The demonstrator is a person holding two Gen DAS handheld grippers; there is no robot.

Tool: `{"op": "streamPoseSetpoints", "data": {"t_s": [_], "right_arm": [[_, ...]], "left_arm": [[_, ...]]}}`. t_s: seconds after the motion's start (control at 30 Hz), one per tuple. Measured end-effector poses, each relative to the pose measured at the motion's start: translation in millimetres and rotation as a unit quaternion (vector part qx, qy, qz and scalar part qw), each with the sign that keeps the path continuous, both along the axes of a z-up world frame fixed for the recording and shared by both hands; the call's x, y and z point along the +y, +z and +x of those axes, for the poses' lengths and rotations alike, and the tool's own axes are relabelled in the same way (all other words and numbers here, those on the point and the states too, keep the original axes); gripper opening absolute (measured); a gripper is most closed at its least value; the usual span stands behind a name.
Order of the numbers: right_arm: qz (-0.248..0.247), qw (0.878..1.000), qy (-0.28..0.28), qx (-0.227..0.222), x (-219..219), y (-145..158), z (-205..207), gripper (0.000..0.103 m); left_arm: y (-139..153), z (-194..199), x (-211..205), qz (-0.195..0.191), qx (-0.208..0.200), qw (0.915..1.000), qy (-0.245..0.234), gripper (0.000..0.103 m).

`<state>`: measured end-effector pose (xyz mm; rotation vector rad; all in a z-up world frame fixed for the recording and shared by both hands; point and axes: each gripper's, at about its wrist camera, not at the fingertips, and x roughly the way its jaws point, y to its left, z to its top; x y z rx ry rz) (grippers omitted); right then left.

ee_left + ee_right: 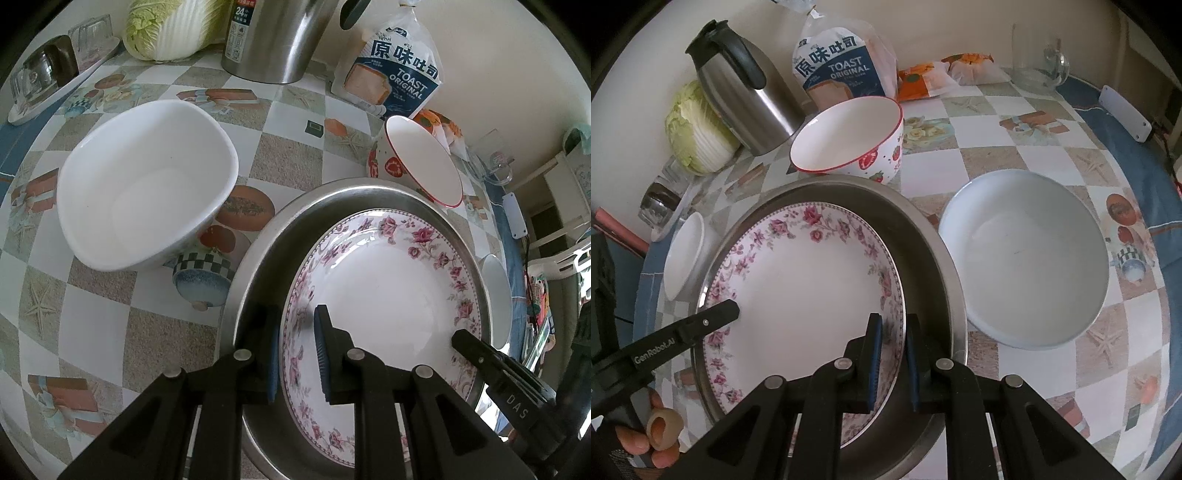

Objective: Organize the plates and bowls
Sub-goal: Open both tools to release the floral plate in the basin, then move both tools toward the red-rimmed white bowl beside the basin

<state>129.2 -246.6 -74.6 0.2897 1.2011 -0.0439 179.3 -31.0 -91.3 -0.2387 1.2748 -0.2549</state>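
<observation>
now both grippers [295,354] [894,354] narrowly parted astride opposite rims of face-up floral plate [384,295], grip uncertain

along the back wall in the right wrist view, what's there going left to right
cabbage → steel kettle → toast bag → orange snack packets → glass jug

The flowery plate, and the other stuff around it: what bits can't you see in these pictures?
- Flowery plate, left wrist view: near rim hidden behind the left gripper.
- Metal basin, right wrist view: floor mostly covered by the plate; near wall behind the right gripper.
- Small white bowl, left wrist view: base hidden behind the basin rim.
- Kettle, left wrist view: top cut off.
</observation>
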Motion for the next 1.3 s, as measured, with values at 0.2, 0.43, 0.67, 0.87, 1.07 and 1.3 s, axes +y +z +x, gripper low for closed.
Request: {"op": "streamPoseSetpoints", "data": {"t_s": [0.2,0.43,0.67,0.87,1.07,1.3], "right_arm": [[-0.026,1.0,0.004,-0.001,2.4,8.2,-0.9,0.015],[-0.045,0.999,0.007,-0.024,3.3,30.3,-5.1,0.014],[-0.067,0.997,0.01,-0.044,7.1,50.3,-10.3,0.015],[-0.077,0.996,0.01,-0.046,6.3,53.0,-13.5,0.034],[-0.087,0.994,0.022,-0.057,9.8,56.1,-15.5,0.067],[-0.089,0.994,0.03,-0.064,12.9,55.6,-15.8,0.085]], "left_arm": [[2.1,-0.2,-1.5,0.008,0.005,0.9999,-0.005,0.019],[15.8,-1.1,0.7,0.015,-0.006,0.9999,-0.004,0.022],[36.6,-5.6,0.1,0.003,-0.03,0.9995,-0.007,0.027],[56.8,-10.1,-6.2,0.013,-0.063,0.9979,-0.012,0.055],[63.0,-13.2,-2.9,0.035,-0.081,0.9961,0.002,0.081],[58.5,-13.1,1.2,0.053,-0.075,0.9957,0.011,0.082]]}}
